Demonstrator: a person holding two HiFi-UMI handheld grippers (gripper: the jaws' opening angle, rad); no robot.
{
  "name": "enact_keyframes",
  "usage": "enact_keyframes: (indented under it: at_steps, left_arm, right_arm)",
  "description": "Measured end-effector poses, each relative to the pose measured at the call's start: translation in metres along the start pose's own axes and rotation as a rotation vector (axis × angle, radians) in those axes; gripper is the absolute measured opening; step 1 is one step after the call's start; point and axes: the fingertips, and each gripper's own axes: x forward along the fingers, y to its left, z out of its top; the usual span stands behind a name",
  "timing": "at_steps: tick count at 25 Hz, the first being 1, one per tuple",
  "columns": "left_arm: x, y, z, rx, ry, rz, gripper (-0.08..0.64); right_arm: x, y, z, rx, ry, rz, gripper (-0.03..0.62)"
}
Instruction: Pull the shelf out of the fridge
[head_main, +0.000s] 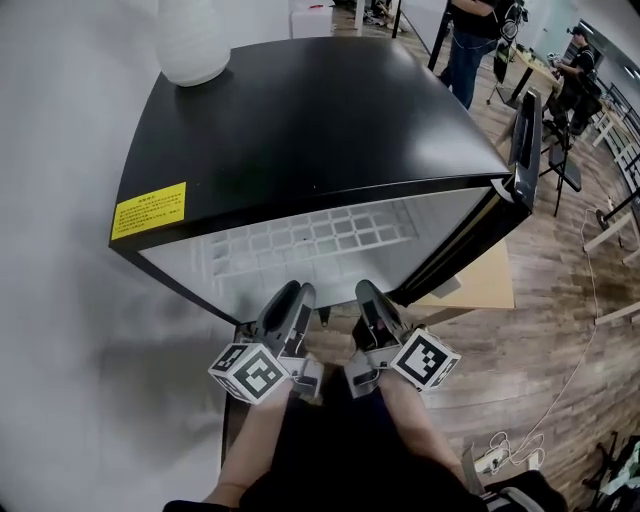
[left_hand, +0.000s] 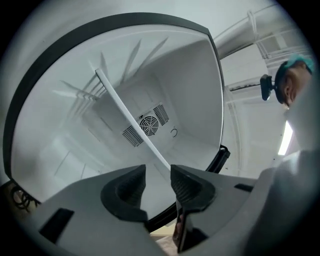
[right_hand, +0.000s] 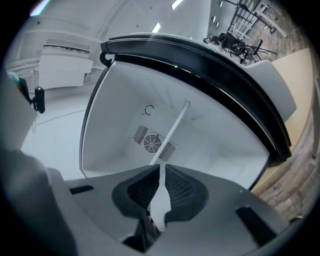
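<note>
The shelf is sticking partway out of the fridge. The right hand-held gripper is clamping its edge, and the left hand-held gripper is gaping around it.

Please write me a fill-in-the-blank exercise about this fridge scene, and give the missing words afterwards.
1. The door of the fridge stands ___.
2. The label on the fridge is ___ in colour.
3. The right gripper is shut on the edge of the white ___.
4. The white container stands on ___ of the fridge.

Missing words: open; yellow; shelf; top.
</note>
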Motion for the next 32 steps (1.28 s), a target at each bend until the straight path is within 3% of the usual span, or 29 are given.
enact_keyframes:
  at_steps: [5, 10, 16, 23, 28, 32]
  left_arm:
    - [0.010, 0.000, 0.012, -0.104, -0.069, -0.014, 0.167]
    - [0.020, 0.007, 0.027, -0.156, -0.138, -0.008, 0.170]
    - [0.033, 0.011, 0.047, -0.212, -0.221, -0.016, 0.170]
    - [0.048, 0.018, 0.054, -0.257, -0.250, -0.001, 0.170]
    - [0.054, 0.021, 0.063, -0.255, -0.288, 0.024, 0.169]
    - [0.054, 0.026, 0.067, -0.227, -0.336, 0.087, 0.155]
  right_arm:
    - [0.016, 0.006, 0.009, 0.057, 0.013, 0.064, 0.055]
    - [0.033, 0.006, 0.020, 0.082, 0.027, 0.102, 0.114]
    - [0.054, -0.004, 0.026, 0.148, 0.040, 0.110, 0.118]
    - [0.075, -0.013, 0.028, 0.188, 0.074, 0.103, 0.120]
    - [0.087, -0.016, 0.034, 0.218, 0.082, 0.097, 0.118]
    - [0.092, -0.016, 0.044, 0.260, 0.043, 0.094, 0.086]
